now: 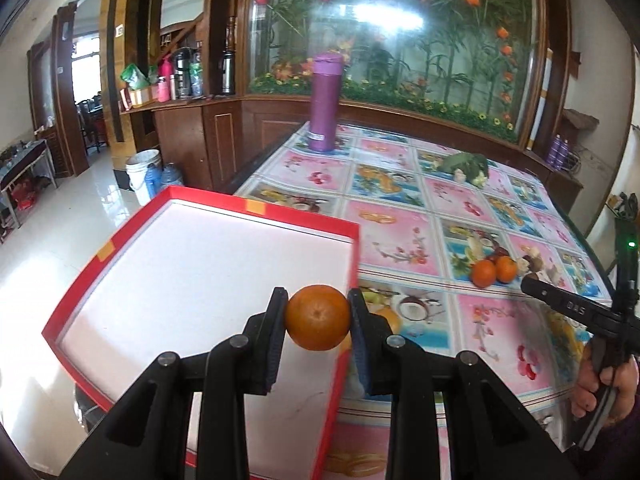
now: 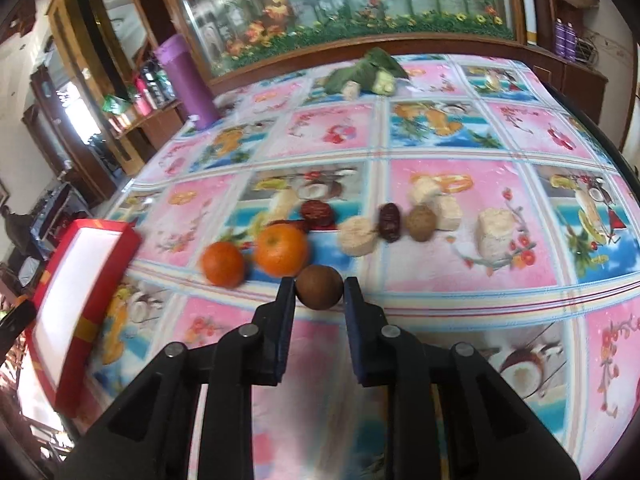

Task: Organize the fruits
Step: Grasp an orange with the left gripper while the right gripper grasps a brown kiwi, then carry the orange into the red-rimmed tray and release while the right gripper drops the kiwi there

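Observation:
My left gripper (image 1: 318, 302) is shut on an orange (image 1: 318, 317) and holds it above the right edge of a red box with a white floor (image 1: 188, 276). In the right wrist view my right gripper (image 2: 319, 289) is shut on a small brown round fruit (image 2: 319, 288) just above the tablecloth. Two more oranges (image 2: 282, 249) (image 2: 223, 263) lie just beyond it, to the left. Dark red dates (image 2: 318, 212) (image 2: 389, 222), another brown round fruit (image 2: 420, 222) and pale cut chunks (image 2: 496, 232) lie in a row farther back. The red box (image 2: 76, 280) sits at the table's left edge.
A purple flask (image 1: 325, 102) stands at the table's far left corner. Green leafy vegetables (image 1: 466, 168) lie near the far edge. A wood-framed glass panel with flowers backs the table. A hand (image 1: 600, 384) holds the right gripper's handle at the left wrist view's right edge.

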The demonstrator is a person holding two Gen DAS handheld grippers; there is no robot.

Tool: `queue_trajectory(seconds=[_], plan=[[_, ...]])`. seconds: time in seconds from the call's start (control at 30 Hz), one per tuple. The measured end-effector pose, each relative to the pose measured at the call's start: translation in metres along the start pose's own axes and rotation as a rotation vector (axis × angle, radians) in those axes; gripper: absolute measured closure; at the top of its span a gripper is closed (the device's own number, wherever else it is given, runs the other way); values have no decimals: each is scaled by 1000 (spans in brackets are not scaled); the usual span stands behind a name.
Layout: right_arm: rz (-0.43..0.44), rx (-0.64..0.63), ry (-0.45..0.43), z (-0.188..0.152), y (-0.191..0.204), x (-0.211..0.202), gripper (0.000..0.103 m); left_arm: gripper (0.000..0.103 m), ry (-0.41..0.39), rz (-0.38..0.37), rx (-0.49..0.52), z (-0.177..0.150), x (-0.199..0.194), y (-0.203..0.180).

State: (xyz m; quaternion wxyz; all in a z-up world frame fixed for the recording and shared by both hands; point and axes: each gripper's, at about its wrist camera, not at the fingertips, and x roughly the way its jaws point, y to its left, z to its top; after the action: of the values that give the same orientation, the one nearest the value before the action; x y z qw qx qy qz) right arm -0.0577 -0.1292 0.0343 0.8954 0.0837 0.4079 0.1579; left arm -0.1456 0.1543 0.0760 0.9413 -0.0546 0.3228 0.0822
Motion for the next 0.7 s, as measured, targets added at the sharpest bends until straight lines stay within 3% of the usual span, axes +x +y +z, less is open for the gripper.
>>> queue_trajectory(seconds=[0.17, 0.37, 0.53, 0.7], plan=[[165, -111, 3, -9, 79, -6, 76, 74, 2, 115, -22, -2, 3, 39], [364, -274, 69, -23, 187, -5, 76, 73, 41, 194, -38, -11, 10, 74], [412, -360, 134, -41, 245, 10, 76, 73, 65, 242, -49, -20, 12, 95], [409, -398, 220, -61, 276, 28, 76, 73, 85, 288, -56, -25, 16, 111]])
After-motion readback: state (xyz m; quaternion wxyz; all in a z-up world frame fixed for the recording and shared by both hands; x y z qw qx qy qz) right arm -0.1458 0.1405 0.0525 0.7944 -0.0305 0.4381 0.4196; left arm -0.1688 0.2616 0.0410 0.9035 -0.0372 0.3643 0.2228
